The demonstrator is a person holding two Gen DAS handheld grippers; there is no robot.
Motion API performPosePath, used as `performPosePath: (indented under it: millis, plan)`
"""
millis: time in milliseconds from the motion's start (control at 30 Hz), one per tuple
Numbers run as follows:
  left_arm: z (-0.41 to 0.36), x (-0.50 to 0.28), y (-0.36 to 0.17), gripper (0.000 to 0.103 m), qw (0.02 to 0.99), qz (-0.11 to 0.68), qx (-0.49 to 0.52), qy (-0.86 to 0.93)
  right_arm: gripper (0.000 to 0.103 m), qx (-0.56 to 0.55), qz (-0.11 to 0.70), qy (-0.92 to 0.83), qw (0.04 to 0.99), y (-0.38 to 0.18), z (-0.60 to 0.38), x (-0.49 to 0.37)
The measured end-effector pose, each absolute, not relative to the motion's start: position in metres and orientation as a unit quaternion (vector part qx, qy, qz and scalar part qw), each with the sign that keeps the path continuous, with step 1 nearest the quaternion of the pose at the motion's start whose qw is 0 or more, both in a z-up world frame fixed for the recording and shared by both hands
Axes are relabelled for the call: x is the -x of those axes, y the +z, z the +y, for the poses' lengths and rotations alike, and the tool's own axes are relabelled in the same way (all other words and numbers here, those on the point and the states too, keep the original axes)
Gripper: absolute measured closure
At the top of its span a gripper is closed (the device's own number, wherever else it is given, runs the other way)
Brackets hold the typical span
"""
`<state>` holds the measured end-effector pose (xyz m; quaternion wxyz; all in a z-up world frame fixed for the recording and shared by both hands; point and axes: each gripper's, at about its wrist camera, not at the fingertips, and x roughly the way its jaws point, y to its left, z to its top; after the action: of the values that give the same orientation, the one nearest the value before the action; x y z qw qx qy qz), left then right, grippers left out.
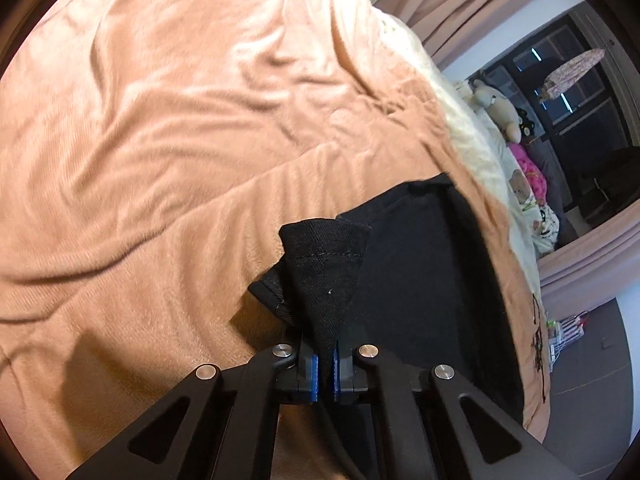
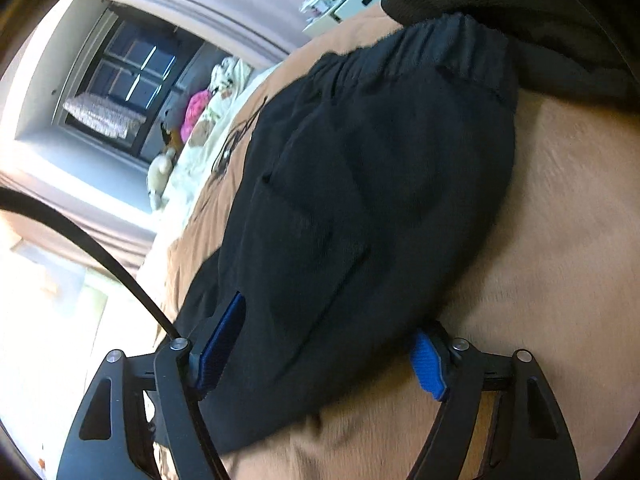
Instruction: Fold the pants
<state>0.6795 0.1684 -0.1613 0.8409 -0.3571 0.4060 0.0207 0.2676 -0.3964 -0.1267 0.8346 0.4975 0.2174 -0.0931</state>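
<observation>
Pants hem is clamped in left tool; right tool, pads apart astride the cloth, should close before both lift evenly.

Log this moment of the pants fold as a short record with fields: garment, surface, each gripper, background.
garment: black pants, spread on the bed, elastic waistband at the far end
surface: peach blanket, wrinkled
left gripper: shut on a bunched corner of the pants, hem stitching visible, lifted off the blanket
right gripper: open, blue pads either side of the pants' near end, not pressing
background: stuffed toys along the bed's far side; dark window
</observation>
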Motion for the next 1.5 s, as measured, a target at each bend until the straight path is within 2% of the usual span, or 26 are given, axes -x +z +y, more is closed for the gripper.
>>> performPosePath:
  millis: [33, 133, 167, 200, 267, 433, 700, 967, 1500]
  plan:
    - [0.168, -0.681, -0.158, 0.099, 0.843, 0.404, 0.356, 0.019, 0.036, -0.494, 0.217, -0.098, 0.836, -0.126, -0.394, -0.270]
    - [0.165, -0.681, -0.141, 0.099, 0.851, 0.399, 0.340, 0.018, 0.062, -0.492, 0.202, -0.096, 0.841, -0.124, -0.389, -0.274]
    - [0.164, -0.680, -0.136, 0.099, 0.854, 0.395, 0.339, 0.017, 0.082, -0.485, 0.206, -0.098, 0.844, -0.122, -0.386, -0.276]
    - [0.164, -0.679, -0.129, 0.099, 0.856, 0.389, 0.340, 0.016, 0.092, -0.476, 0.212, -0.104, 0.847, -0.121, -0.384, -0.276]
    - [0.164, -0.675, -0.115, 0.099, 0.862, 0.378, 0.338, 0.013, 0.096, -0.471, 0.212, -0.103, 0.850, -0.115, -0.377, -0.275]
    - [0.169, -0.660, -0.082, 0.099, 0.872, 0.356, 0.335, 0.015, 0.099, -0.447, 0.202, -0.090, 0.867, -0.088, -0.363, -0.261]
    - [0.201, -0.599, -0.056, 0.099, 0.876, 0.337, 0.344, 0.044, 0.099, -0.446, 0.210, -0.061, 0.868, -0.085, -0.344, -0.224]
    - [0.232, -0.520, -0.057, 0.099, 0.870, 0.332, 0.356, 0.070, 0.099, -0.452, 0.223, -0.039, 0.863, -0.096, -0.347, -0.180]
    - [0.288, -0.393, -0.073, 0.099, 0.857, 0.328, 0.380, 0.114, 0.099, -0.438, 0.242, -0.011, 0.866, -0.071, -0.364, -0.191]
